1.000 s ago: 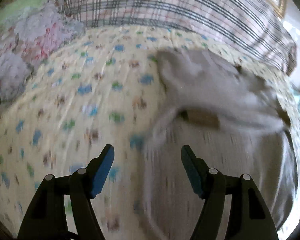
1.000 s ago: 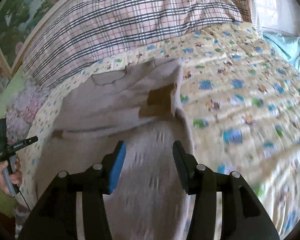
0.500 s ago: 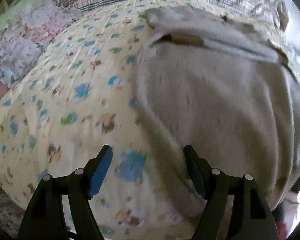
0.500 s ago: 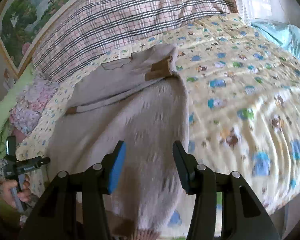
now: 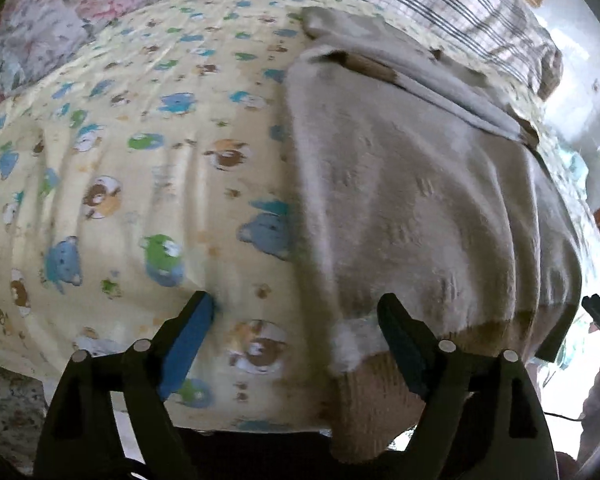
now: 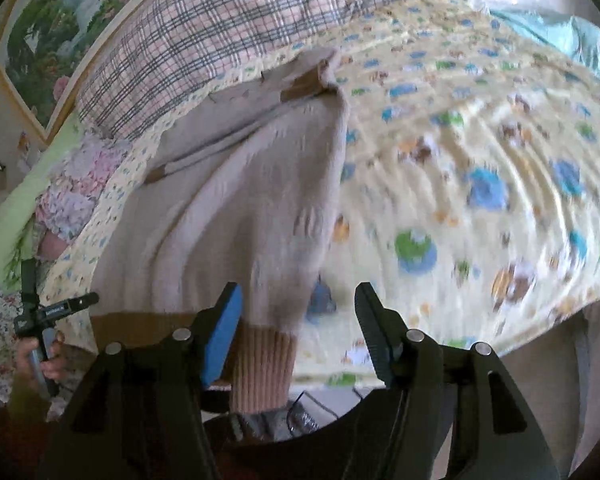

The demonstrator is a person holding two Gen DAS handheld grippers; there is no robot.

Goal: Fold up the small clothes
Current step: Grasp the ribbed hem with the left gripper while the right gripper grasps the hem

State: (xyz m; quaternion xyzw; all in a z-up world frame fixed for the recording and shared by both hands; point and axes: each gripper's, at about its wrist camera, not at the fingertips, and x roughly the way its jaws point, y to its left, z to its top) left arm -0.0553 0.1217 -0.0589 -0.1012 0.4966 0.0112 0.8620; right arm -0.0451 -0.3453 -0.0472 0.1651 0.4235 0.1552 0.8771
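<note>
A beige knitted garment (image 5: 412, 184) lies flat on the yellow bear-print quilt (image 5: 148, 168), its brown ribbed hem (image 5: 364, 404) hanging over the near bed edge. My left gripper (image 5: 298, 314) hovers over the garment's lower left corner. Its jaws are opening, with quilt and the garment's edge between them and no pad pressing. In the right wrist view the garment (image 6: 240, 208) fills the left half. My right gripper (image 6: 298, 302) sits over the lower right corner, jaws opening, the ribbed hem (image 6: 262, 364) beside its left pad. The far top of the garment is folded over.
A plaid pillow (image 6: 228, 28) lies behind the garment, with a framed landscape picture (image 6: 40, 40) on the wall. Floral fabric (image 5: 60, 20) sits at the far left, teal fabric (image 6: 572, 36) at the far right. A hand (image 6: 40, 360) holds the other gripper. The bed edge runs just below both grippers.
Both grippers have drawn back along the garment from its middle to the hem at the near bed edge, sinking a little. Both pairs of jaws stand wider apart.
</note>
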